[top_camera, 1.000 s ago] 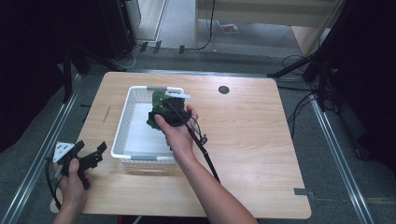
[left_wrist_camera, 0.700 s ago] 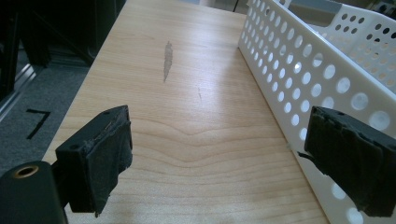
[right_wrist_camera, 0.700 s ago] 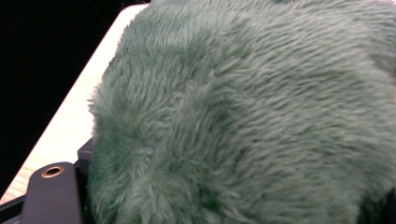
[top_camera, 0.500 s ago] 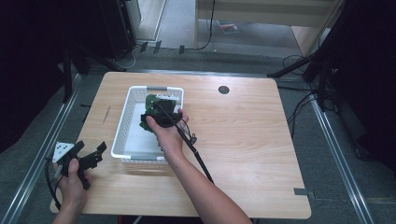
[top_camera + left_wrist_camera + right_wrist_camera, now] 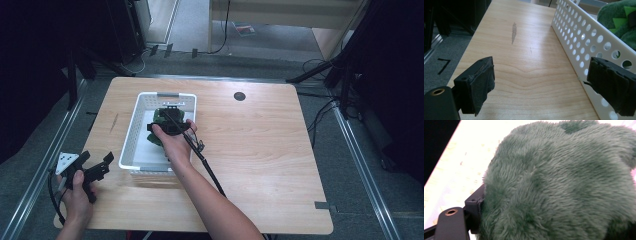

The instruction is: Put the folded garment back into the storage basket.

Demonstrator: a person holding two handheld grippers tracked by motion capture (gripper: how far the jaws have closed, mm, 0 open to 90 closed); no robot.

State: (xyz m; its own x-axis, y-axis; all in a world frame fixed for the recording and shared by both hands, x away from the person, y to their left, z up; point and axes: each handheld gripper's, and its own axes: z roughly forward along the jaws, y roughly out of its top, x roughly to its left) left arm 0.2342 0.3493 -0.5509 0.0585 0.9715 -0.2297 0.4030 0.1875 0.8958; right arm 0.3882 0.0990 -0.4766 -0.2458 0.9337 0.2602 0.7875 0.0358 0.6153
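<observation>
My right gripper (image 5: 167, 119) hangs over the white basket (image 5: 131, 132), its jaws clamped on a green plush toy (image 5: 161, 116) that sits within the basket's walls, toward the far end; whether the toy rests on the floor of the basket I cannot tell. In the right gripper view the fur of the toy (image 5: 564, 182) presses right up against the lens, and one black jaw shows at the lower left, buried in the pile. My right hand (image 5: 175, 142) wraps the gripper's body, its cable trailing back over the wooden table (image 5: 260, 150). My left gripper (image 5: 95, 167) waits near the table's front left corner, just beside the basket and apart from it, jaws spread wide with nothing between them. In the left gripper view its two padded fingers (image 5: 477, 85) frame bare wood, the basket's perforated wall (image 5: 584, 42) runs up the right side, and the green toy (image 5: 621, 22) peeks above the rim.
</observation>
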